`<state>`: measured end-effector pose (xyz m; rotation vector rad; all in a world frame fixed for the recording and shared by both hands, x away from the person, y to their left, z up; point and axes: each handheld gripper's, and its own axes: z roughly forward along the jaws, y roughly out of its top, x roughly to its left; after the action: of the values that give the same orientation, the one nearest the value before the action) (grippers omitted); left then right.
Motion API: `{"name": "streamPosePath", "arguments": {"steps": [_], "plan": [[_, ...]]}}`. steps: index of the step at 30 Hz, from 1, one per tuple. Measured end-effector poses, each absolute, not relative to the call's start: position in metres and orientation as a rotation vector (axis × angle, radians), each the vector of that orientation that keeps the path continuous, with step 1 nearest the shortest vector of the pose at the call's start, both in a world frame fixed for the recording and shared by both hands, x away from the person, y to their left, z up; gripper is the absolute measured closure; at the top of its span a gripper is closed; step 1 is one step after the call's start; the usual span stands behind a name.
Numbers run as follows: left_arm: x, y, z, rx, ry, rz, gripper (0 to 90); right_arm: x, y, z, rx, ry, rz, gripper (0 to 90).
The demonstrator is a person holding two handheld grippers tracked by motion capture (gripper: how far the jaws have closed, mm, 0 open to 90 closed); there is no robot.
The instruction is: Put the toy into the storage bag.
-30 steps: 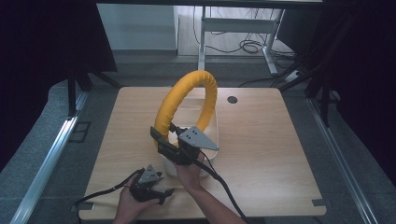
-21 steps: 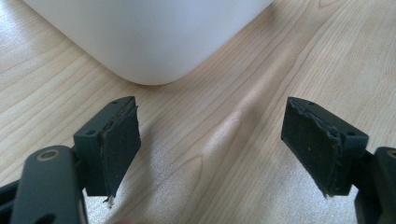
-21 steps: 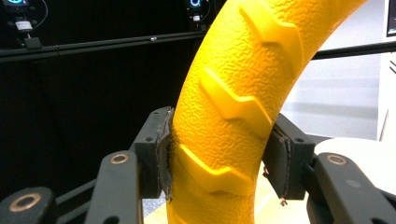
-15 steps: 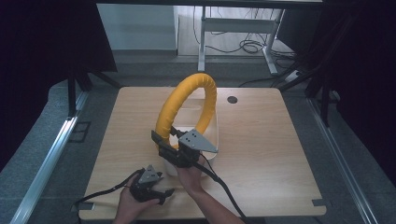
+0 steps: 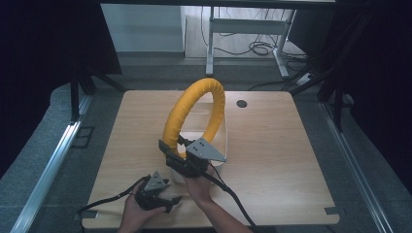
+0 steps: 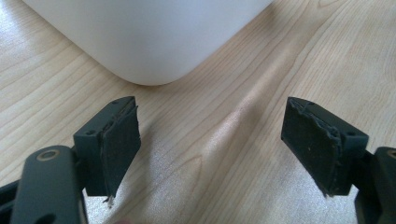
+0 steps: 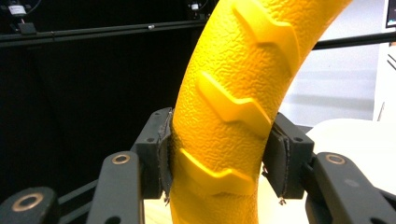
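almost nothing has shifted over the last second: right gripper (image 5: 171, 150) and the yellow ring (image 5: 194, 111) sit a touch lower and nearer the person than before, left gripper (image 5: 158, 194) unchanged.

landmark: white tray (image 5: 221, 145), on the wooden table (image 5: 282, 145) near its middle.

- yellow ring: stands upright on edge over the white tray, arching up from the tray's near side toward the far side. textured surface with raised zigzag ridges (image 7: 233, 105) in the right gripper view.
- right gripper: at the near-left corner of the white tray, jaws clenched on the lower left limb of the ring, 1 pad (image 7: 164, 149) pressed on each side of it. grey three-cornered plate (image 5: 206, 149) on top, cable (image 5: 233, 194) trailing back toward the person.
- left gripper: nearer the person than the tray, low over the table, held in the left hand (image 5: 133, 211). jaws spread wide with nothing between them; in the left gripper view the 2 pads (image 6: 119, 140) frame bare wood, and a rounded corner of the white tray (image 6: 149, 42) lies just beyond them.
- round dark hole (image 5: 241, 103) in the tabletop beyond the tray, to its far right.
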<state>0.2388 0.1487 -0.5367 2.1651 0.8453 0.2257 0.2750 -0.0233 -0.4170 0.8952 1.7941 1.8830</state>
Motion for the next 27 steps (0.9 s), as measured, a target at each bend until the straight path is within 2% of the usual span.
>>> {"name": "streamPosePath", "arguments": {"steps": [18, 23, 27], "plan": [[0.2390, 0.1486, -0.5369, 2.168, 0.843, 0.223, 19.7, 0.2790, -0.0264, -0.4263, 0.979, 1.831, 1.868, 46.9], [0.2391, 0.1483, -0.5372, 2.164, 0.846, 0.221, 19.7, 0.2771, -0.0264, -0.4241, 0.955, 1.823, 1.836, 42.9], [0.2392, 0.1487, -0.5363, 2.158, 0.847, 0.217, 19.7, 0.2779, -0.0282, -0.4208, 0.977, 1.849, 1.833, 33.5]]}}
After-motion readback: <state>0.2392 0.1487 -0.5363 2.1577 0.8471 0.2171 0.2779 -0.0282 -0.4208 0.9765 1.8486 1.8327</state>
